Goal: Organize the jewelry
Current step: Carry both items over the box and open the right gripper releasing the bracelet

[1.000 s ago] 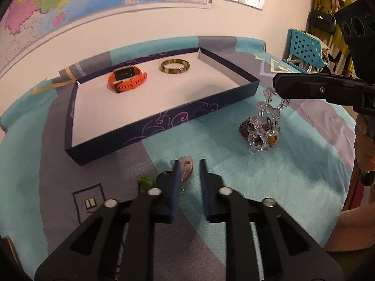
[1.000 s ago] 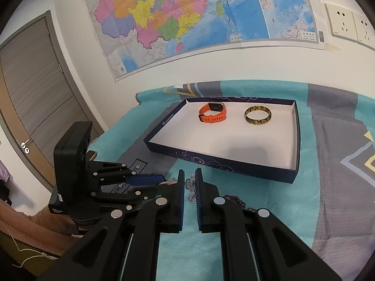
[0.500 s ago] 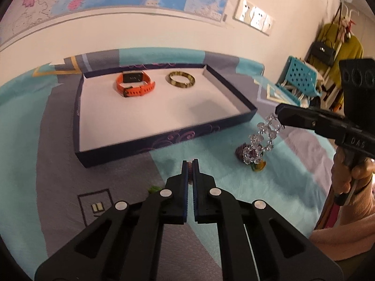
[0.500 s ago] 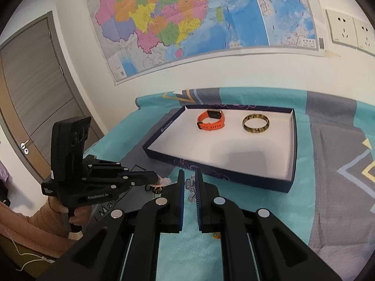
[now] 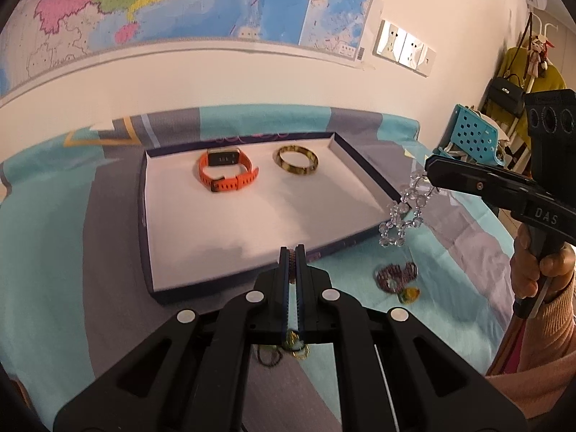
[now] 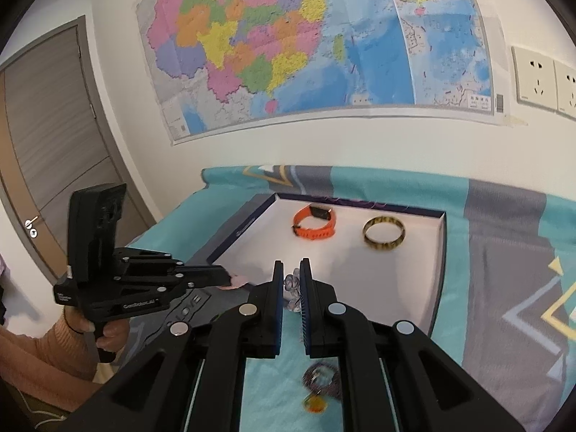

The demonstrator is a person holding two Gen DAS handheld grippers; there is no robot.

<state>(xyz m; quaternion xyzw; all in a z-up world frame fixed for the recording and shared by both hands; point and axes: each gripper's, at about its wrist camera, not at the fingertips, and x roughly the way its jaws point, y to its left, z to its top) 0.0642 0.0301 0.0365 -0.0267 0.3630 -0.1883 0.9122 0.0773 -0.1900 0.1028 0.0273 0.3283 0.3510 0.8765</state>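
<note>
The right gripper [image 6: 291, 289] is closed on a clear bead bracelet [image 5: 405, 212], which hangs in the air from its fingertips just outside the right wall of the tray [image 5: 374, 176], above the bedspread [image 5: 54, 252]. The left gripper [image 5: 292, 262] has its fingers pressed almost together on a thin, dark-red beaded piece [image 5: 292, 264]; from the right wrist view a pale pink bit shows at its tips, but what the piece is cannot be told. This gripper is raised over the near wall of the tray. Inside the tray, toward its far edge, an orange watch [image 5: 226, 172] lies to the left and a gold-and-dark bangle [image 5: 297, 160] to its right, the two apart and flat on the white floor. On the bedspread, off the tray's near right corner, a dark beaded bracelet [image 5: 396, 277] lies bunched beside a small yellow charm [image 5: 410, 295]. Below the left gripper's fingers a green-and-gold trinket [image 5: 296, 342] and a dark cord [image 5: 268, 356] rest on the bedspread. A map [image 6: 288, 54] covers the wall behind the bed.
</note>
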